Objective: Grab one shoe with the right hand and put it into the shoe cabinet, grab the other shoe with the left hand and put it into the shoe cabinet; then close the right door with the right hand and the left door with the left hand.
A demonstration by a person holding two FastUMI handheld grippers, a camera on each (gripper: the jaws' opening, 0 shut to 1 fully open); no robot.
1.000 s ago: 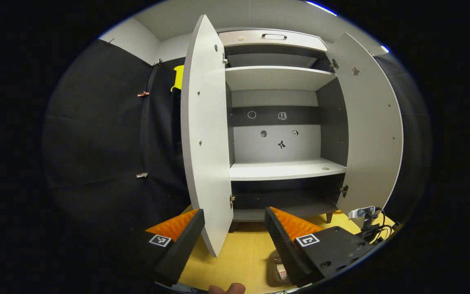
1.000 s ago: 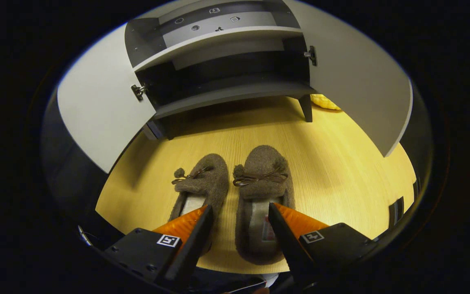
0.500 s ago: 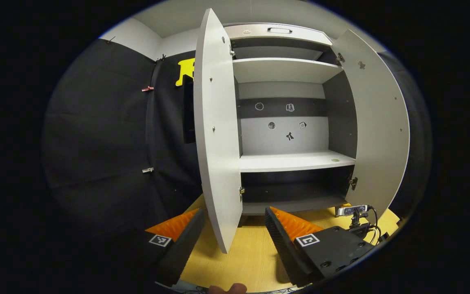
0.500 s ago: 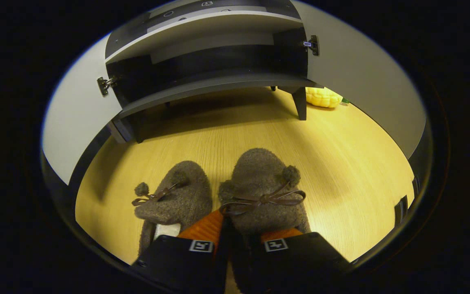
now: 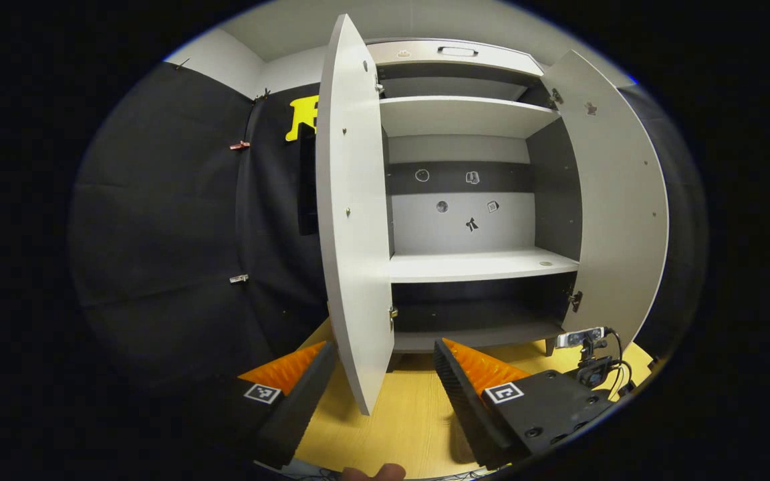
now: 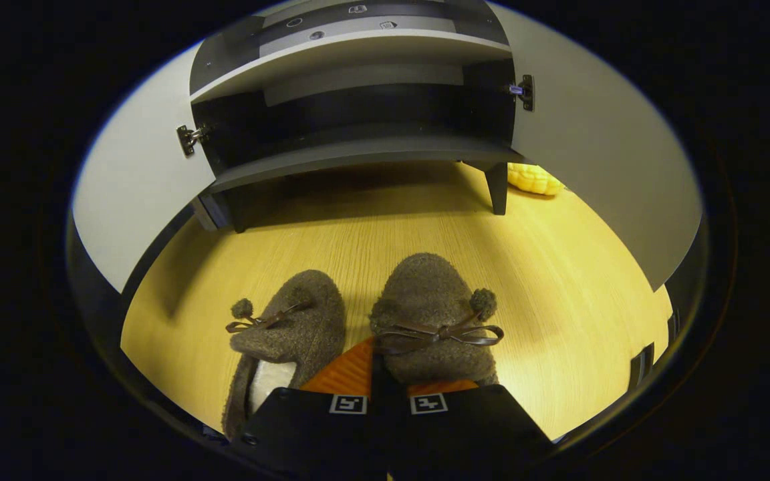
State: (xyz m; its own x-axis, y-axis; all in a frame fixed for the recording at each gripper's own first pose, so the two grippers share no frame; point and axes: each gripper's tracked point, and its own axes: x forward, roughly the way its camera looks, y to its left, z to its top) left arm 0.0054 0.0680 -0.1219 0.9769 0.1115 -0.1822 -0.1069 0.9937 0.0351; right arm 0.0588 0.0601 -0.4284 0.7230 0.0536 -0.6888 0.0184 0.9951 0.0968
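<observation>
Looking along my right gripper (image 6: 379, 374), I see its two fingers drawn in tight, clenched on the right-hand slipper (image 6: 433, 314), one finger on the outer wall of its left side and the other down inside the opening. The slipper is a fuzzy brown one with a thin dark bow and little pompoms across the top, and its toe points toward the shoe cabinet (image 6: 358, 150). I cannot tell whether its sole is touching the wooden floor (image 6: 559, 267) or just off it. The other slipper (image 6: 288, 337) lies just beside it on the left, pale lining showing at its opening, toe angled a little away.

From the right gripper view both cabinet doors stand wide open, the left door (image 6: 138, 200) and the right door (image 6: 599, 167) flaring to either side of the dark bottom compartment. Something yellow (image 6: 535, 179) sits on the floor behind the cabinet's front right leg (I cannot make out what it is).

My left gripper (image 5: 378, 387) is released, fingers spread well apart with nothing between them, held off the floor and facing the cabinet. In the left gripper view the left door's edge comes toward me between the fingers, and the light shelves (image 5: 478, 266) inside are bare. A small camera on a stand (image 5: 582, 341) sits low beside the right door.
</observation>
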